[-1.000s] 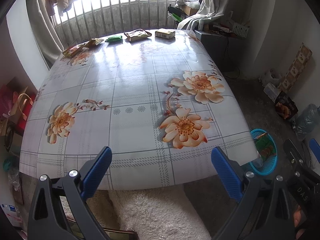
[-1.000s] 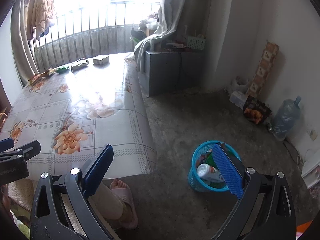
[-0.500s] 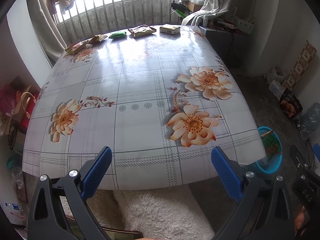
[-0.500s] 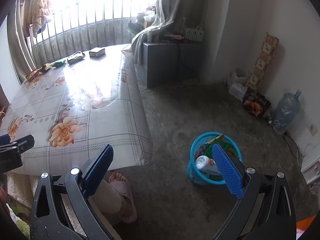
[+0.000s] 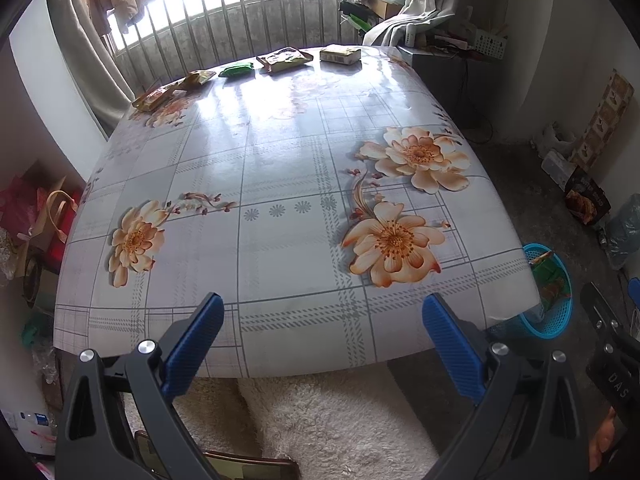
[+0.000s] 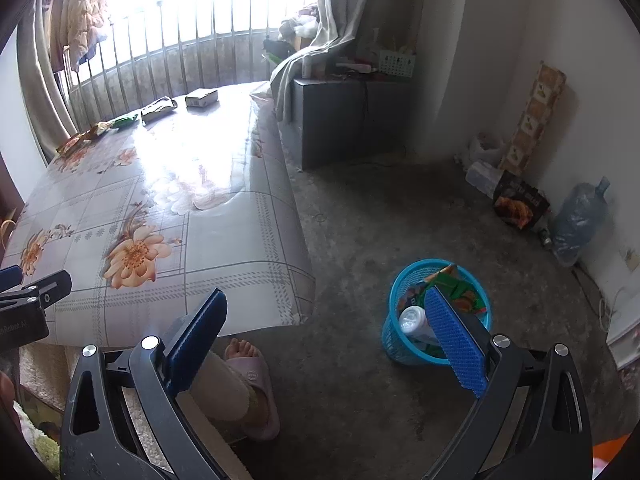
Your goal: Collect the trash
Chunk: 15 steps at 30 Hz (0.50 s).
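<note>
Several pieces of trash lie along the table's far edge: a small box [image 5: 340, 54], a tan wrapper [image 5: 285, 58], a green packet [image 5: 237, 69] and orange wrappers [image 5: 156, 98]. They also show in the right wrist view, the box [image 6: 202, 97] among them. A blue basket [image 6: 436, 312] on the floor right of the table holds wrappers and a bottle; it also shows in the left wrist view [image 5: 550, 292]. My left gripper [image 5: 320, 320] is open and empty at the table's near edge. My right gripper [image 6: 324, 320] is open and empty above the floor, left of the basket.
The table [image 5: 280, 184] has a floral cloth. A grey cabinet [image 6: 348, 116] stands beyond it. A water jug [image 6: 576, 220] and a dark bag [image 6: 520, 204] sit by the right wall. The person's slippered foot [image 6: 248, 384] is under the table edge.
Both grippers have risen and drawn back slightly, so the table and basket sit a little lower and farther in view. Both stay open and empty.
</note>
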### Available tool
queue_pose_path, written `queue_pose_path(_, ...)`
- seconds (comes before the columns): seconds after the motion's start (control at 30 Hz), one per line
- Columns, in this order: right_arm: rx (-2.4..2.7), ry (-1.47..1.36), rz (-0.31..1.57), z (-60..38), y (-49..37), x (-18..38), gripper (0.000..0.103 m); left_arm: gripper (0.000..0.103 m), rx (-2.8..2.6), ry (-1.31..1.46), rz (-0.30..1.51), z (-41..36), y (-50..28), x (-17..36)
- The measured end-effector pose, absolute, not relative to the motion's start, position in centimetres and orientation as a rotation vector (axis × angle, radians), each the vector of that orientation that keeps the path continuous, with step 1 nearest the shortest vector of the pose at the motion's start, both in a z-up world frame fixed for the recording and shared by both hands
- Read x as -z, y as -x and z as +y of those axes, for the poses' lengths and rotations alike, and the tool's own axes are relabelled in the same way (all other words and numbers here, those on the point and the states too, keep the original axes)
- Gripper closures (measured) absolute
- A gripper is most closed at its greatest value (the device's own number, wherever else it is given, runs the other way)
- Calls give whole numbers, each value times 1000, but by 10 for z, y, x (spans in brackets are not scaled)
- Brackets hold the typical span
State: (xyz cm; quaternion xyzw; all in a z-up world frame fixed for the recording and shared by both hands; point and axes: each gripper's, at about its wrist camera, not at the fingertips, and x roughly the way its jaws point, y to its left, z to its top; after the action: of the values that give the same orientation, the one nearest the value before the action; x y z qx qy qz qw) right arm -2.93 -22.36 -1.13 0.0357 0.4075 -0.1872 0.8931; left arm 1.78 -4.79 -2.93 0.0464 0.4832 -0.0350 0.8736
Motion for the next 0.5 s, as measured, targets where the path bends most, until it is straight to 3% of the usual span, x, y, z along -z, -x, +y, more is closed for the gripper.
queue_pose_path(0.5, 399, -78, 842, -225, 32, 11, 8, 6, 81, -104, 1019, -51, -16, 29)
